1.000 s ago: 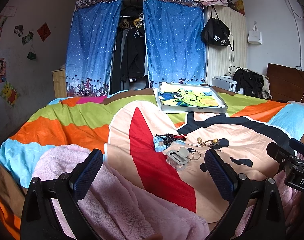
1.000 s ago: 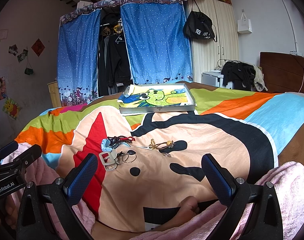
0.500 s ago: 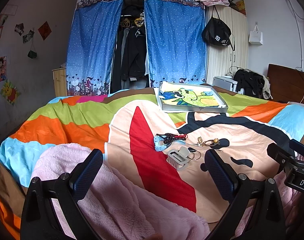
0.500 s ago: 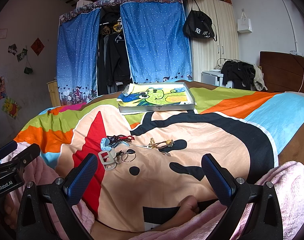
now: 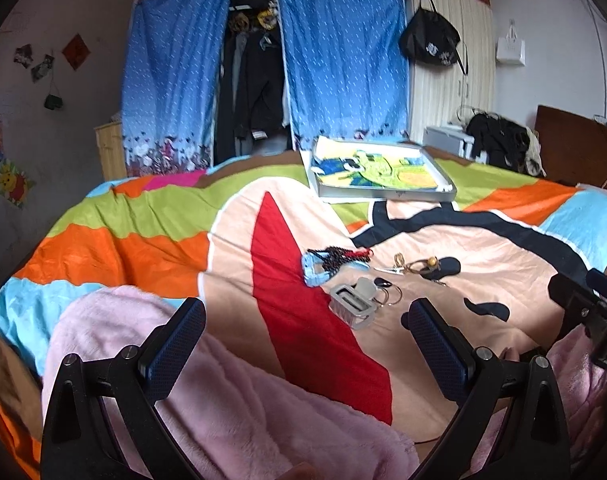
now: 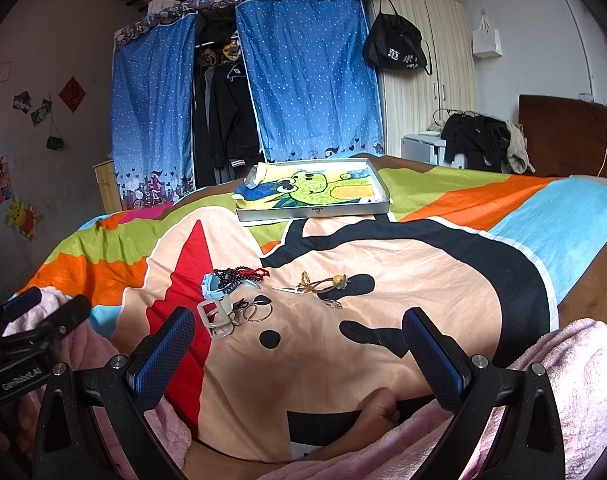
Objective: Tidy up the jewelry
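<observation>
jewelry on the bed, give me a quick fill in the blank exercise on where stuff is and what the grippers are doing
1. The dark bead necklace lies draped over a light ____ bracelet.
2. The left hand-held gripper and the right hand-held gripper both stand ____, holding nothing.
3. The tray with the cartoon lining lies ____ from the grippers than the jewelry.
4. The thin metal hoops lie right beside the grey ____.

Missing words: blue; open; farther; buckle

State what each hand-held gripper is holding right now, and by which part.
Nothing is held. The left hand-held gripper and right hand-held gripper are both open and empty; the jewelry lies on the bedspread.
</observation>
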Available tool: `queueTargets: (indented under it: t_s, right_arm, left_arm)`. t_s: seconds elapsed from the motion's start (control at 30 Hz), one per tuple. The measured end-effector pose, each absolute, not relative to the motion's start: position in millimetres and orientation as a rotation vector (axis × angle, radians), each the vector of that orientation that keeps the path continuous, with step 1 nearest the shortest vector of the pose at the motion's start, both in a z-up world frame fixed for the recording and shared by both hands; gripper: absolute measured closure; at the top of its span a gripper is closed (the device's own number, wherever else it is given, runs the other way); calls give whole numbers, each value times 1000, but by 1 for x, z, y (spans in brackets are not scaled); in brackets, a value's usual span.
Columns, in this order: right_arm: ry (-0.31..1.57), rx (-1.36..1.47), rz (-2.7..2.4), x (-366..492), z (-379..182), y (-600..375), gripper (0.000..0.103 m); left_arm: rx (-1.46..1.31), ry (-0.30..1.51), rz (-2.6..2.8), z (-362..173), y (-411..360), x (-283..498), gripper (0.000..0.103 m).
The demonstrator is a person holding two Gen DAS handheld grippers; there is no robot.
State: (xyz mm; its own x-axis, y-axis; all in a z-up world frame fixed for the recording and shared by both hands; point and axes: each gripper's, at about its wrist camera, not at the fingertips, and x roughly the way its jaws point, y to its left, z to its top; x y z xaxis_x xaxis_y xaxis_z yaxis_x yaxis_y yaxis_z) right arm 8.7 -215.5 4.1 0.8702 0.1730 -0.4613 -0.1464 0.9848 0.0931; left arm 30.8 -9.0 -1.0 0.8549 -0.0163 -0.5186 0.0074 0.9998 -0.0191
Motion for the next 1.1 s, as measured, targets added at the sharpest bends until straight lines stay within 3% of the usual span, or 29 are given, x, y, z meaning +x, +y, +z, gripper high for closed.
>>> queueTargets:
  t_s: [0.23,0.63,0.77,0.9,1.0,1.1]
  right_arm:
    - [517,51,156,30,14,-225,0]
    - [782,141,250,116,-5,-258,0]
    - [863,134,290,144,-22,-253,0]
    - [927,75,335,172,-39,-241,0]
    - [973,30,377,192,-56,-228,10]
    - [1015,7,415,206,-70,-219,30]
  left_arm:
    - [3,677,-134,-5,-7,77,4]
    - [-148,997,-288,-42,-2,167,5]
    - [-206,1086,-273,-57,0,192,12]
    - [-284,1151,-255,-71,11,208,28]
    - [-343,1193,-240,-80,20,213,42]
    - [-380,1198,-247,-85,23,217,49]
